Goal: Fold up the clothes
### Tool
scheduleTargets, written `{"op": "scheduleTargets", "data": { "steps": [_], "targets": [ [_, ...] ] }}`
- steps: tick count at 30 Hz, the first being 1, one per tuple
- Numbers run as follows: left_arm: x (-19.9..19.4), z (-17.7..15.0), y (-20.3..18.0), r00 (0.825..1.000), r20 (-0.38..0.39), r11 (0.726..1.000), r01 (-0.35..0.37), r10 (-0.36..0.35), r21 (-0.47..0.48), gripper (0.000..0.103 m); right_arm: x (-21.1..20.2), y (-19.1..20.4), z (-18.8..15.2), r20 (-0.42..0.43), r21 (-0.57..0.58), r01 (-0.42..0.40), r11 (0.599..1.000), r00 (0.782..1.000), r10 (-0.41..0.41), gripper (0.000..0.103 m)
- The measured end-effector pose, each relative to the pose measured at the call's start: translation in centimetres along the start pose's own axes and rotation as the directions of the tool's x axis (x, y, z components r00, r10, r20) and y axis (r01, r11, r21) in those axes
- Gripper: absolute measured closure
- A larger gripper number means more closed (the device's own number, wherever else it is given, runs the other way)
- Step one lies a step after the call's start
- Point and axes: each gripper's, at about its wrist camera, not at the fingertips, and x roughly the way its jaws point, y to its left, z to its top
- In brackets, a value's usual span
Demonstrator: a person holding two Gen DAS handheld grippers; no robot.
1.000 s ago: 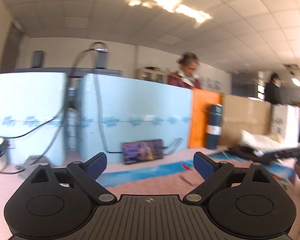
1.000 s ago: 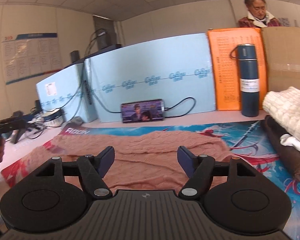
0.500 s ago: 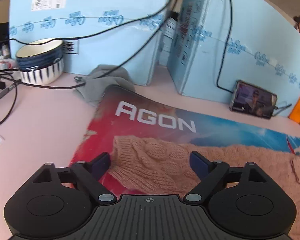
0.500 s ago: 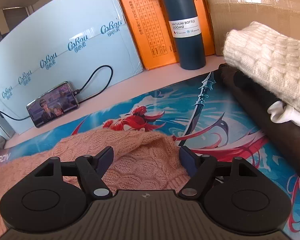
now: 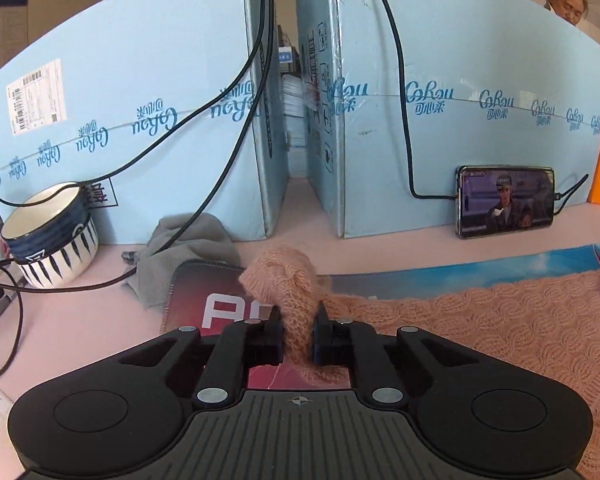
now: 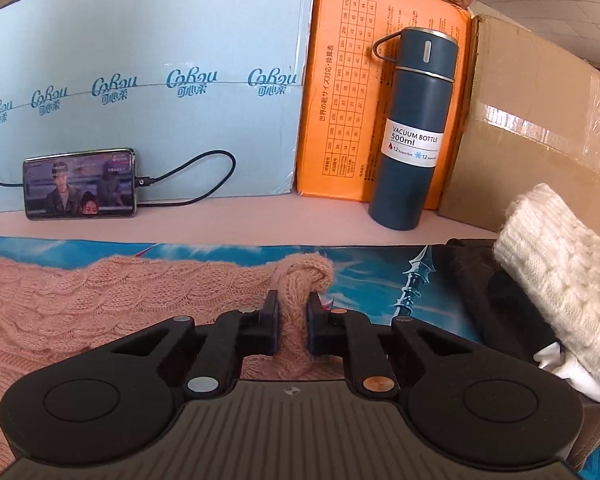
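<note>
A pink cable-knit sweater [image 5: 480, 328] lies spread on a printed desk mat [image 5: 204, 292]. My left gripper [image 5: 297, 316] is shut on the sweater's left corner, and a bunch of knit sticks up between the fingers. In the right wrist view the sweater [image 6: 80, 304] spreads to the left. My right gripper [image 6: 292, 304] is shut on its right corner, with a knit fold pinched upright over the mat [image 6: 380, 280].
Light blue foam boards [image 5: 120, 120] stand behind, with cables, a bowl [image 5: 48, 232] and a grey rag [image 5: 188, 248] at left. A phone [image 6: 80, 184] leans on the board. A blue vacuum bottle [image 6: 412, 128], orange box, cardboard box and stacked white and brown clothes [image 6: 560, 272] are at right.
Both grippers were open above the sweater's corners half a second ago. Now both have closed on the knit and pinch it up.
</note>
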Motion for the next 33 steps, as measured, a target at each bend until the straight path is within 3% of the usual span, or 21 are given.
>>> {"op": "scheduleTargets", "data": {
  "steps": [1,2,4,5,6,11,13,16,17,19,20,21,23,25,28,31,32,33],
  "targets": [
    [0.3,-0.1,0.2,1.0,-0.018,1.0,-0.007,0.007,-0.003,0.084,0.8,-0.1,0.0,-0.023,0.006,0.008,1.0,1.0,-0.008,0.092],
    [0.4,-0.2,0.5,0.999,-0.028,1.0,-0.016,0.016,-0.006,0.077,1.2,-0.2,-0.2,-0.039,0.015,0.002,1.0,0.999,-0.001,0.091],
    [0.1,-0.4,1.2,0.998,-0.039,0.999,-0.039,0.038,-0.018,0.053,1.1,-0.7,-0.4,-0.039,0.046,-0.006,0.999,0.999,0.008,0.088],
    [-0.6,-0.4,1.8,0.998,-0.022,0.997,-0.061,0.06,-0.041,0.041,0.8,-1.1,-0.5,-0.028,0.069,-0.003,0.998,1.0,0.005,0.075],
    [-1.7,-0.4,2.7,0.997,0.0,0.995,-0.075,0.075,-0.073,0.037,0.5,-1.4,-0.5,-0.016,0.092,-0.001,0.996,1.0,0.002,0.061],
    [-7.3,-2.9,5.7,0.999,0.03,0.977,-0.027,0.034,-0.209,0.035,-1.3,-2.7,-1.1,0.018,0.215,0.004,0.977,1.0,-0.008,0.052],
    [-9.1,-4.8,6.1,1.0,0.022,0.968,0.004,0.001,-0.249,0.035,-3.1,-1.7,-1.1,0.08,0.202,-0.002,0.979,0.997,-0.015,0.05],
    [-10.5,-7.1,6.1,0.999,-0.004,0.962,0.043,-0.045,-0.271,0.036,-5.9,-0.2,-1.2,0.165,0.156,-0.075,0.985,0.985,0.049,0.043],
    [-10.5,-7.6,5.8,0.999,-0.014,0.967,0.04,-0.045,-0.252,0.04,-6.6,0.2,-1.3,0.168,0.146,-0.13,0.981,0.98,0.105,0.038],
    [-10.7,-8.1,4.7,0.999,-0.014,0.984,0.028,-0.031,-0.178,0.084,-8.1,1.3,-1.7,0.144,0.124,-0.284,0.951,0.953,0.266,0.032],
    [-11.3,-8.2,4.1,1.0,0.006,0.989,0.02,-0.019,-0.147,0.094,-8.8,1.9,-2.1,0.123,0.111,-0.36,0.926,0.93,0.347,0.032],
    [-11.9,-8.2,3.6,1.0,0.027,0.993,0.012,-0.009,-0.115,0.095,-9.5,2.6,-2.5,0.101,0.1,-0.434,0.895,0.899,0.425,0.032],
    [-13.2,-8.3,2.7,0.997,0.068,0.998,-0.016,0.021,-0.069,0.094,-11.0,3.7,-3.5,0.081,0.067,-0.511,0.857,0.859,0.506,0.032],
    [-14.4,-8.1,2.8,0.993,0.092,0.996,-0.065,0.071,-0.063,0.094,-12.7,4.2,-4.4,0.079,0.036,-0.523,0.851,0.851,0.519,0.032],
    [-13.9,-8.5,2.9,0.991,0.025,0.991,-0.134,0.134,0.001,0.092,-14.4,4.1,-5.5,0.079,-0.001,-0.536,0.844,0.841,0.534,0.032],
    [-13.0,-9.1,2.8,0.979,-0.023,0.979,-0.199,0.2,0.039,0.081,-15.1,3.5,-6.2,0.064,-0.014,-0.592,0.806,0.804,0.591,0.032],
    [-13.1,-9.1,2.7,0.974,-0.011,0.973,-0.227,0.228,0.037,0.072,-15.2,3.6,-6.5,0.053,-0.024,-0.601,0.799,0.797,0.601,0.032],
    [-13.5,-8.9,2.5,0.966,0.02,0.966,-0.259,0.259,0.026,0.054,-15.3,3.8,-6.7,0.042,-0.034,-0.61,0.791,0.79,0.611,0.032]
  ]
}}
